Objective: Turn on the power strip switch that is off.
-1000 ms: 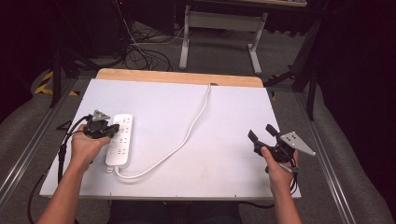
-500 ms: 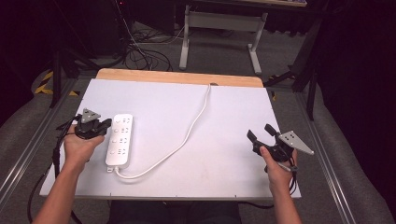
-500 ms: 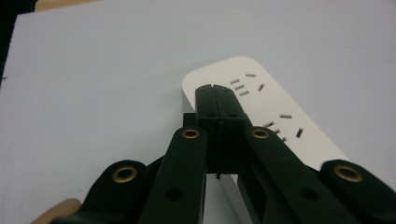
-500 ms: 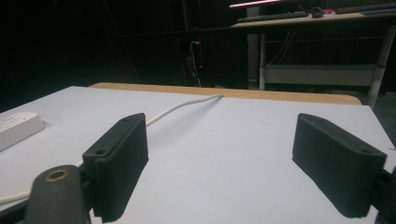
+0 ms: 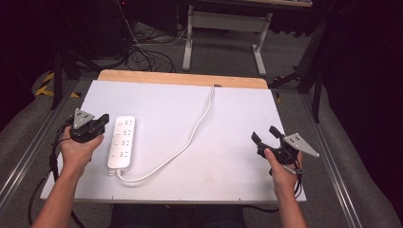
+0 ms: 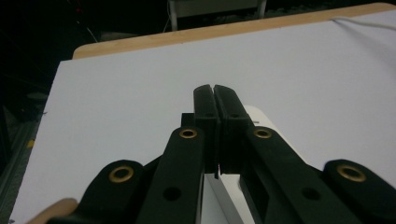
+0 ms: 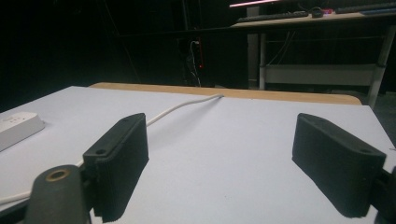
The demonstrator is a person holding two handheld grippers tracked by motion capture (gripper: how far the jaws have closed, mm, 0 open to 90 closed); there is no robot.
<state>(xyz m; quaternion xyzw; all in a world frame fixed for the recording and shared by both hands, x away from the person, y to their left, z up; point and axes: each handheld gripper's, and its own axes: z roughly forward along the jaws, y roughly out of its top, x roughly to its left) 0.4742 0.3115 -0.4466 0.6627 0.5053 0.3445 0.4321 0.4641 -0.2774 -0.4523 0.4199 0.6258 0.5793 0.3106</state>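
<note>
Stretching across the frame, a white rectangular surface (image 5: 228, 142) with a wooden far edge carries a white plastic power strip (image 5: 122, 142) near its left side, its long white cable (image 5: 190, 137) curling from the near end and running off toward the far edge. The left tongs (image 5: 101, 121) hang just beside the strip's left flank, jaws pressed together and empty; the right tongs (image 5: 264, 134) sit well apart near the right edge, jaws spread wide. Any grip on the strip would likely call for parting the left jaws first and squaring them across its narrow body. In the left gripper view the closed jaws hide most of the strip, and whether they touch it is unclear.
</note>
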